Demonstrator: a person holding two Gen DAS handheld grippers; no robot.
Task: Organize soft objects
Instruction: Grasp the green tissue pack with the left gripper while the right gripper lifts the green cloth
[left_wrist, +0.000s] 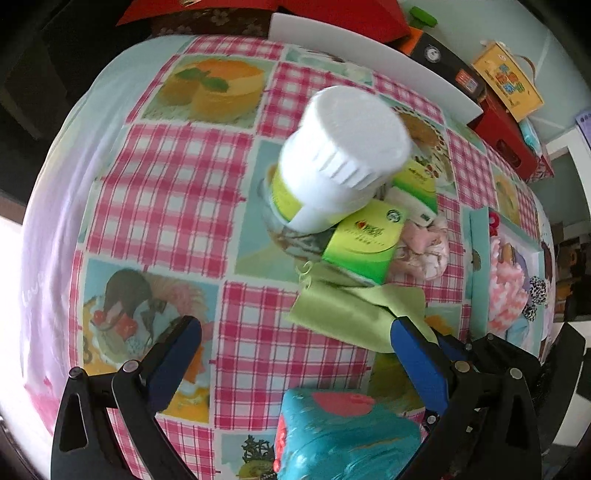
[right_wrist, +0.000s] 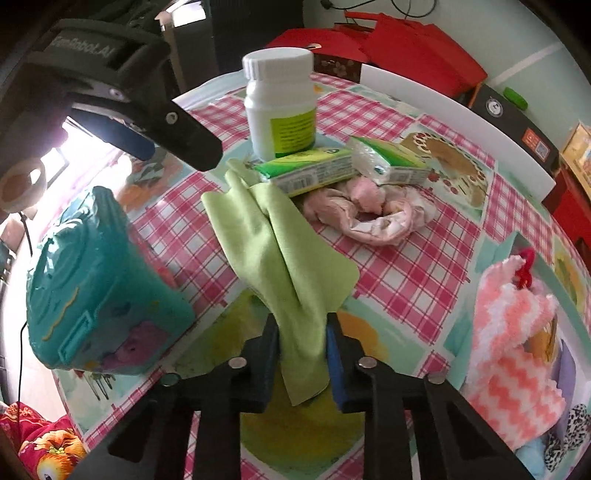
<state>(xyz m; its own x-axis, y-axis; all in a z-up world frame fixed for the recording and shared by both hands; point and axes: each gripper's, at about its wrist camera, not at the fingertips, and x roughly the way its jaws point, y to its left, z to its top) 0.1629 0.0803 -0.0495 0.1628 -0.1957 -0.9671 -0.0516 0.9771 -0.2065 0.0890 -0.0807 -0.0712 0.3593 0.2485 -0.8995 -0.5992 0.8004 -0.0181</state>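
Observation:
A light green cloth (right_wrist: 280, 251) lies crumpled on the checked tablecloth (right_wrist: 406, 266), and my right gripper (right_wrist: 301, 350) is shut on its near end, which is pinched between the blue pads. In the left wrist view the same green cloth (left_wrist: 354, 306) lies by the right finger of my left gripper (left_wrist: 295, 350), which is open and holds nothing. A teal lidded container (left_wrist: 343, 435) sits below that gripper, untouched. Beyond the cloth lie a pink crumpled cloth (right_wrist: 369, 210) and two green tissue packs (right_wrist: 306, 170).
A white bottle (right_wrist: 280, 103) stands behind the tissue packs. A fluffy pink-and-white cloth (right_wrist: 517, 332) lies at the right with a leopard-print item (right_wrist: 569, 428). A white board (right_wrist: 443, 110) edges the table's far side, with red bags (right_wrist: 417, 48) and boxes behind it.

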